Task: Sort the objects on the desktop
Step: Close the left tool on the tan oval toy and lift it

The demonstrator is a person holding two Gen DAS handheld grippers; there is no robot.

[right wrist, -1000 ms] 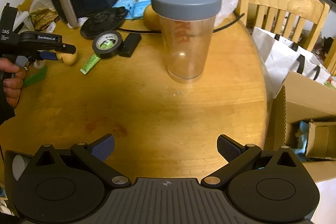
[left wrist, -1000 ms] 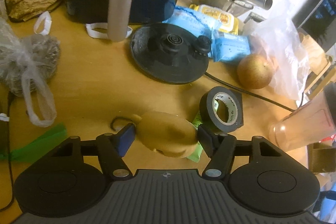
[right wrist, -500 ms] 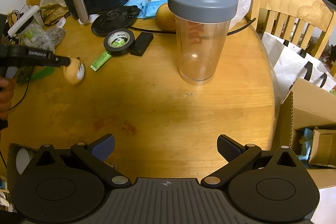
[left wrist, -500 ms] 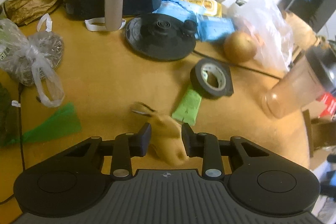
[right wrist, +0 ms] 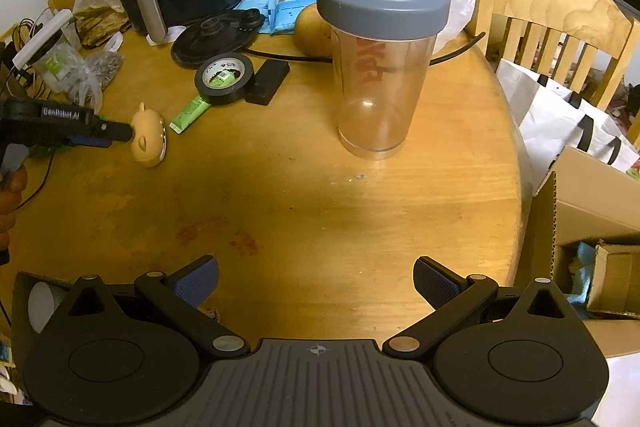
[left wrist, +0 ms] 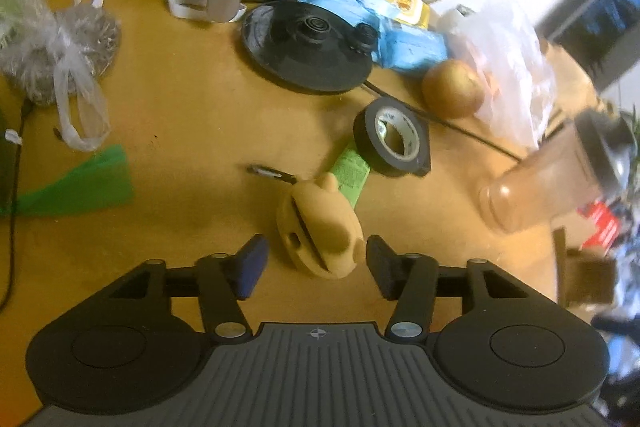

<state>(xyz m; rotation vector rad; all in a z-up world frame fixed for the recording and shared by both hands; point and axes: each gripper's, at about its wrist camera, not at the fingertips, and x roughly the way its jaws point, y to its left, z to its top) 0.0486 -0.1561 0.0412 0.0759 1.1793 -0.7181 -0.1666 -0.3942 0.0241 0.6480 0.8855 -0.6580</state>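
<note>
**A:** Where does your left gripper (left wrist: pixel 314 263) stand right now?

**B:** Its jaws are opening. The tan toy (left wrist: pixel 318 227) lies on the table (left wrist: pixel 192 115) between them, with a gap showing on both sides, so you hold nothing. In the right wrist view the toy sits just off the left gripper's tip, at the left of the tabletop.

**A:** And your right gripper (right wrist: pixel 316 281)?

**B:** Spread wide and empty, hovering over bare wood, well short of the shaker (right wrist: pixel 382 39).

**A:** So which step are you in?

**B:** I'd judge you're letting the toy go, setting it apart from the clutter. It rests beside the green packet (left wrist: pixel 350 173), which runs up under the tape roll (left wrist: pixel 394 137). A small dark hook (left wrist: pixel 272 174) lies just beyond the toy.

**A:** What does the next move call for?

**B:** Draw your left gripper straight back so neither finger clips the toy and rolls it. It's rounded and could well wobble. Then choose the next piece. The tape roll and the packet are the nearest loose ones, and they overlap, so lift the roll first or you'll drag the packet along with it.

**A:** Anything to watch?

**B:** The black cord (left wrist: pixel 460 129) running behind the roll toward the kettle base (left wrist: pixel 308 51). Keep your fingers off it.
</note>
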